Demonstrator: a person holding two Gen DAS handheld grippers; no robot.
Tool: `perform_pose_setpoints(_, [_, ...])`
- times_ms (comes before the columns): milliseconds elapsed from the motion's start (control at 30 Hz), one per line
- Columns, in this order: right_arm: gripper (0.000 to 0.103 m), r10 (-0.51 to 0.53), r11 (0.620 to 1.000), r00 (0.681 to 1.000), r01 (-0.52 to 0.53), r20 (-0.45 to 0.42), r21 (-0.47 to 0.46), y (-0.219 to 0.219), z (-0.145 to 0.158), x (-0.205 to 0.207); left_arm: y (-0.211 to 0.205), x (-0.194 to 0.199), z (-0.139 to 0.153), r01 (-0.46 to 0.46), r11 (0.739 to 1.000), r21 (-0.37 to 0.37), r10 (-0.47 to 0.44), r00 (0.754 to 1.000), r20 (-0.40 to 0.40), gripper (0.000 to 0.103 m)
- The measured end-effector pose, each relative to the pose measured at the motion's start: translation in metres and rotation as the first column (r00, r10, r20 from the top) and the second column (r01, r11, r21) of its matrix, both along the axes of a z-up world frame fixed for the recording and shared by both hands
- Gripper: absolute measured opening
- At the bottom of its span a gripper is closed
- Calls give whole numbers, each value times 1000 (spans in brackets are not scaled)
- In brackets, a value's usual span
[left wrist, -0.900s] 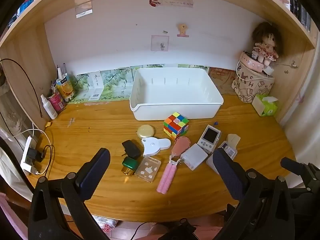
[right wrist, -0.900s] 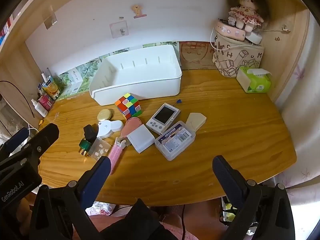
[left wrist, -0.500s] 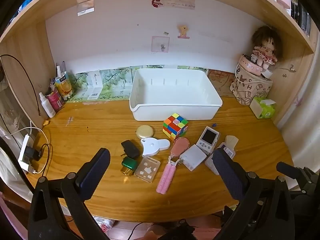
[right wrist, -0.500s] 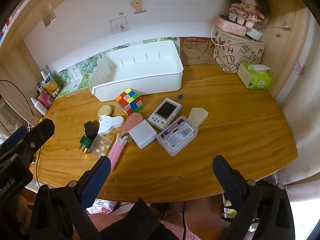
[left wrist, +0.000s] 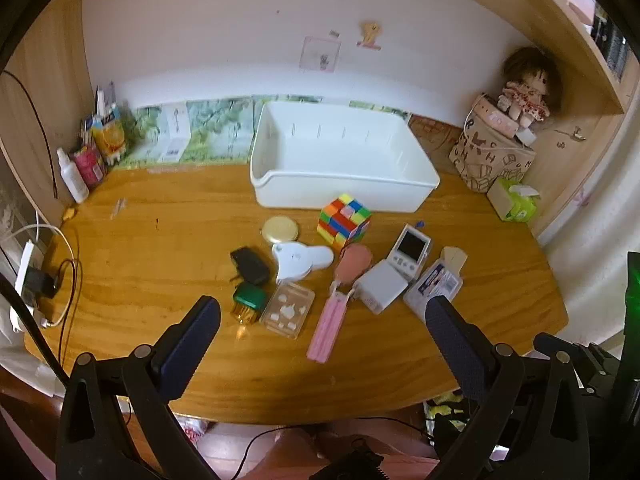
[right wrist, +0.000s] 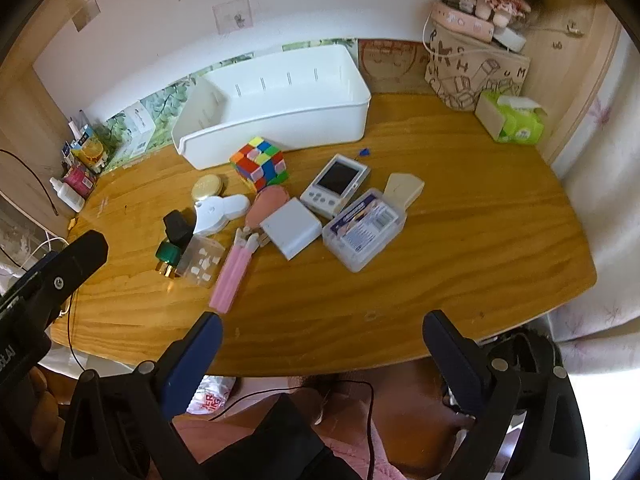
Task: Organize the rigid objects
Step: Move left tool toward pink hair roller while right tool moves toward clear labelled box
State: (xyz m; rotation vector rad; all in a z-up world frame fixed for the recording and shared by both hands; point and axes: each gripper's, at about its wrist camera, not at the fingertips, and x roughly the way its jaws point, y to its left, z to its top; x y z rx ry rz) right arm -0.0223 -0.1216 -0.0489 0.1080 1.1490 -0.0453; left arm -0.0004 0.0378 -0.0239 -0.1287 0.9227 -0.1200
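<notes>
Both views nearer, cluttered wooden desk (left wrist: 160, 240)

Clear box (right wrist: 364, 229) label: print too small to be read
Pink mirror (right wrist: 269, 205): partly hidden by white adapter (right wrist: 291, 227)

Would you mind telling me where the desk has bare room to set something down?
The desk is bare to the right of the clear labelled case, toward the tissue box, and along the front edge. The white bin is empty. It is crowded between the Rubik's cube and the pink stick.
</notes>
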Motion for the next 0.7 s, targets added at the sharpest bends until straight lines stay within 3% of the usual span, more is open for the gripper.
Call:
perform_pose_setpoints(333, [99, -44, 997, 996, 48, -75, 56, 18, -16, 5, 26, 12, -21, 22, 999, -38, -26, 995, -97, 102])
perform_pose_setpoints(700, [94, -199, 961, 969, 222, -148, 165, -2, -33, 7, 26, 33, -47, 130, 989, -74, -144, 964, -224, 102])
